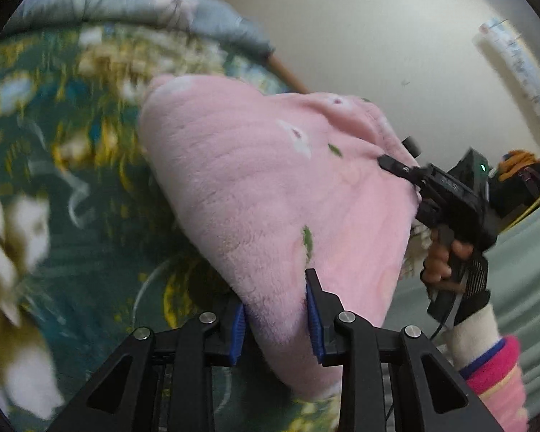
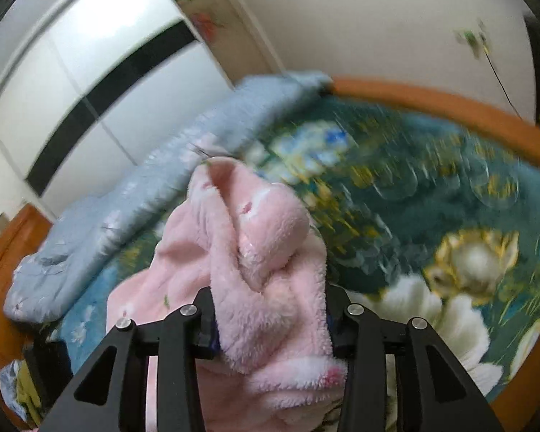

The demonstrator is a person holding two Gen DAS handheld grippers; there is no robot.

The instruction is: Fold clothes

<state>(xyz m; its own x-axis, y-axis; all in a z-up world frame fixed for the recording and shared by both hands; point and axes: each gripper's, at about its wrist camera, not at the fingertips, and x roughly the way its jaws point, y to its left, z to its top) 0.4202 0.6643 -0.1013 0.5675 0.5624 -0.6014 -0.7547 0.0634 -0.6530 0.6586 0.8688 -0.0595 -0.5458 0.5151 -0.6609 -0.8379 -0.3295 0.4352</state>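
Fleece is clamped between the blue pads point(image 1: 239, 327) of the left gripper point(image 1: 275, 318): an edge of the pink garment point(image 1: 270, 194) is pinched there, and the cloth is stretched away from the jaws. At the garment's far side, the right gripper point(image 1: 399, 160) is seen biting another edge, with the right hand point(image 1: 444, 257) wrapped round its handle. In the right wrist view, the right gripper point(image 2: 270, 318) is closed on a bunched fold of the pink garment point(image 2: 255, 252). Below the garment, a teal floral blanket point(image 2: 432, 187) is spread, blurred. Beyond the garment, a blue quilt point(image 2: 133, 212) is heaped along a wooden bed frame point(image 2: 432, 100).
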